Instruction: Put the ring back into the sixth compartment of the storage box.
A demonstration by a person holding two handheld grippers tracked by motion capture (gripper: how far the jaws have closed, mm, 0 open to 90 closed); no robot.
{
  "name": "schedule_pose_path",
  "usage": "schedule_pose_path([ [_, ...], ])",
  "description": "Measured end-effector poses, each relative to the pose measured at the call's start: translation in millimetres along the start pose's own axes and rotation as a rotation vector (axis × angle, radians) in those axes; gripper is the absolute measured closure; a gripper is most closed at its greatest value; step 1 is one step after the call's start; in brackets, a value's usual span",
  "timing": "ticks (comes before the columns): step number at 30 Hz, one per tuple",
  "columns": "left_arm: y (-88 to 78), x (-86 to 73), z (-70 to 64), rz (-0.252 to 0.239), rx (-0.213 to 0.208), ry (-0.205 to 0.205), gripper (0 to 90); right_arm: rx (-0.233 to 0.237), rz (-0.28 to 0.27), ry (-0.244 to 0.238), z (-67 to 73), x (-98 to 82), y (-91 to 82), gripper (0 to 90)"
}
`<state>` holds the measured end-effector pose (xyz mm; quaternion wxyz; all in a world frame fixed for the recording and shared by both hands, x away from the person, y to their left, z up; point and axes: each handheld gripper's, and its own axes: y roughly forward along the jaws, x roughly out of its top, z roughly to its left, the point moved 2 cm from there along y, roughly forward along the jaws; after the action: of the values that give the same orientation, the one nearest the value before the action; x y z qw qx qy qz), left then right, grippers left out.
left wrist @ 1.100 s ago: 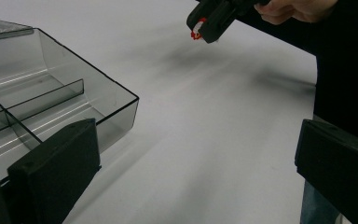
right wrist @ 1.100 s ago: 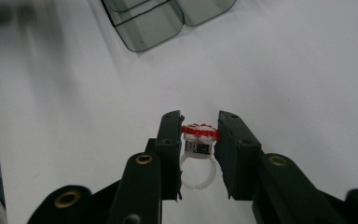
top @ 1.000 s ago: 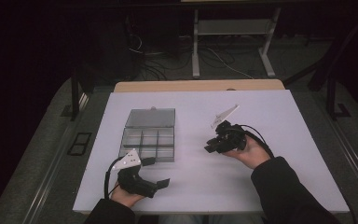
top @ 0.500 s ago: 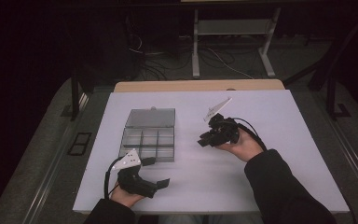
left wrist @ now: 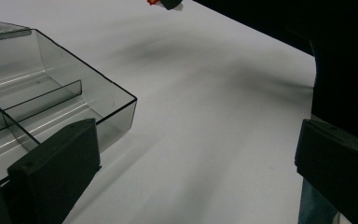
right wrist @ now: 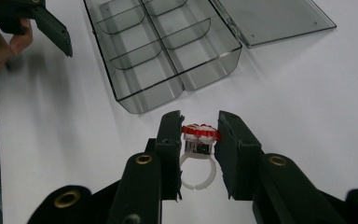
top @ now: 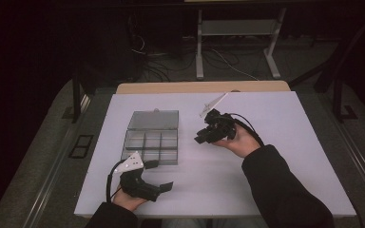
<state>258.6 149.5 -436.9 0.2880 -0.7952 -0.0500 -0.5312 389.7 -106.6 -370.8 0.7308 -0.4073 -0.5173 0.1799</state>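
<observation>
Two grippers over the white table [top: 275, 142] — right gripper [right wrist: 200, 140] clamped on a red-topped ring [right wrist: 198, 135] near the clear box [top: 152, 137], left gripper [top: 154, 175] wide open, holding nothing.

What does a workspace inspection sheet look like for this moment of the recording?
Surface: white table top, bare apart from the job's things.
Job's things: clear compartment box, lid open, compartments look empty; red-and-white ring.
Clutter: nothing seen.
Grippers: right gripper shut on the ring, short of the box; left gripper open, holding nothing, beside the box.
Cables: black cable looping from right gripper.
Surroundings: dark floor, desk legs behind.
</observation>
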Motion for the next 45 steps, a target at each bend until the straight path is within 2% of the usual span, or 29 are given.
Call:
schedule_pose_path([
  [11, -0.1, -0.1, -0.2, 0.002, -0.002, -0.001, 0.0, -0.008, 0.013, -0.003, -4.8, 16.6, 9.3, 70.6],
  [16, 0.5, 0.0, -0.5, -0.001, -0.006, -0.002, 0.0, -0.009, 0.024, 0.024, -10.4, 23.7, 15.7, 70.5],
  [23, 0.6, -0.1, -0.3, 0.003, -0.007, 0.001, 0.0, -0.009, 0.026, 0.035, -15.6, 31.8, 24.7, 70.5],
  [33, 1.4, -0.3, -0.6, 0.003, -0.006, -0.007, 0.0, -0.006, 0.029, 0.029, -14.1, 47.6, 37.3, 70.4],
  [45, 1.1, 0.0, -0.3, 0.003, -0.011, -0.006, 0.0, -0.009, 0.026, 0.037, -12.8, 57.1, 51.8, 70.2],
])
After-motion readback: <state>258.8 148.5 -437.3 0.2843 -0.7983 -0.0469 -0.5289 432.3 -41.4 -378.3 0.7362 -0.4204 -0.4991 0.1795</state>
